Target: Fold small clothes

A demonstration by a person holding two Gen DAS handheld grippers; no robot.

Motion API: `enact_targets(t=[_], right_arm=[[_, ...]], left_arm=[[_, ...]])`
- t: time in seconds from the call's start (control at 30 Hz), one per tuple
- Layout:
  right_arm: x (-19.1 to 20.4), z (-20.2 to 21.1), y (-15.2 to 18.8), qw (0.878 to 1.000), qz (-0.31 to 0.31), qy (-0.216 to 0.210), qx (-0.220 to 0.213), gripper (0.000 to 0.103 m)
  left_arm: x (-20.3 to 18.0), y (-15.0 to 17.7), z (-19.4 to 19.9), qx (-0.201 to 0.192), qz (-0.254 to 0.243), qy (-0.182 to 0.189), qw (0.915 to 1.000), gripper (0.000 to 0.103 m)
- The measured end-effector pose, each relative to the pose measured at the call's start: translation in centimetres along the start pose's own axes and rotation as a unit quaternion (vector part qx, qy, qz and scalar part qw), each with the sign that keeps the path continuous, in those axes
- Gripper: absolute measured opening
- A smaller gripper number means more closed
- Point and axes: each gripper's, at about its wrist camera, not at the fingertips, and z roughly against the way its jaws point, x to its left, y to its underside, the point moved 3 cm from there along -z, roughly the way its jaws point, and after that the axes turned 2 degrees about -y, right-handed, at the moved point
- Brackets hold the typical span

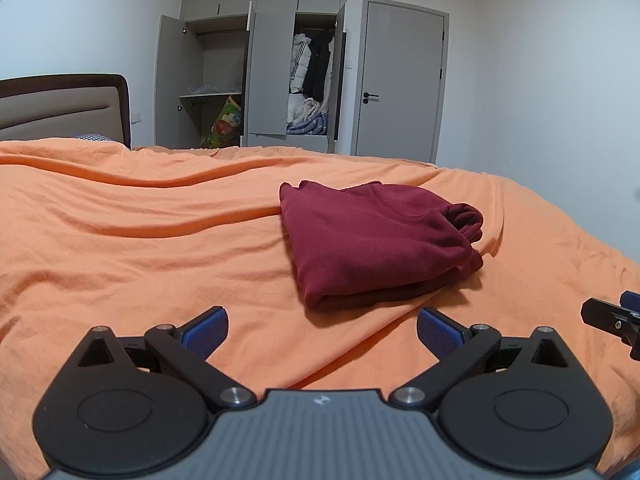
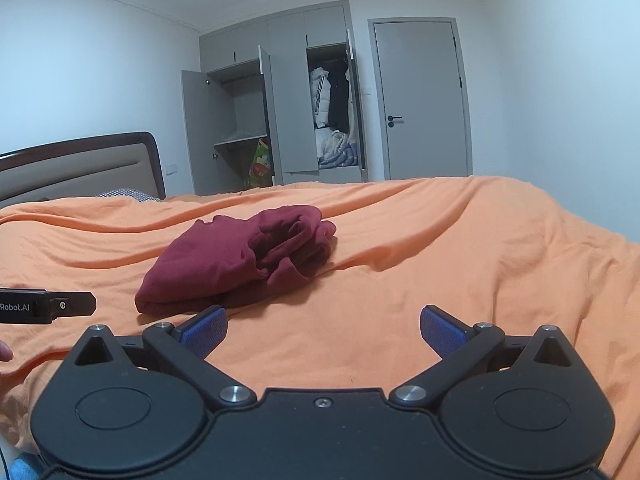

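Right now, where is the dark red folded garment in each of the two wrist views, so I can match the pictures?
Left wrist view: the dark red folded garment lies right of centre on the orange bed cover, beyond the open jaws.
Right wrist view: the garment lies left of centre, just beyond the left fingertip.
Shared landmark: the open grey wardrobe behind the bed.

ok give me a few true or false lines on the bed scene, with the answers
1. The maroon garment lies folded on the orange sheet. True.
2. The left hand-held gripper grips the garment. False: it is open and apart from it.
3. The right hand-held gripper is open. True.
4. The wardrobe doors are all shut. False: several stand open.
5. The room door is open. False: it is shut.
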Motion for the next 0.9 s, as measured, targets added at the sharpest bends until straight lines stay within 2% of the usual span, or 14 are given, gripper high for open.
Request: enact_targets(t=[0.9], right_arm=[[0.0, -1.4, 0.3, 1.0, 0.003, -0.009, 0.022, 0.102]], left_arm=[[0.5, 0.5, -1.4, 0.024, 0.004, -0.005, 0.9997, 0.103]])
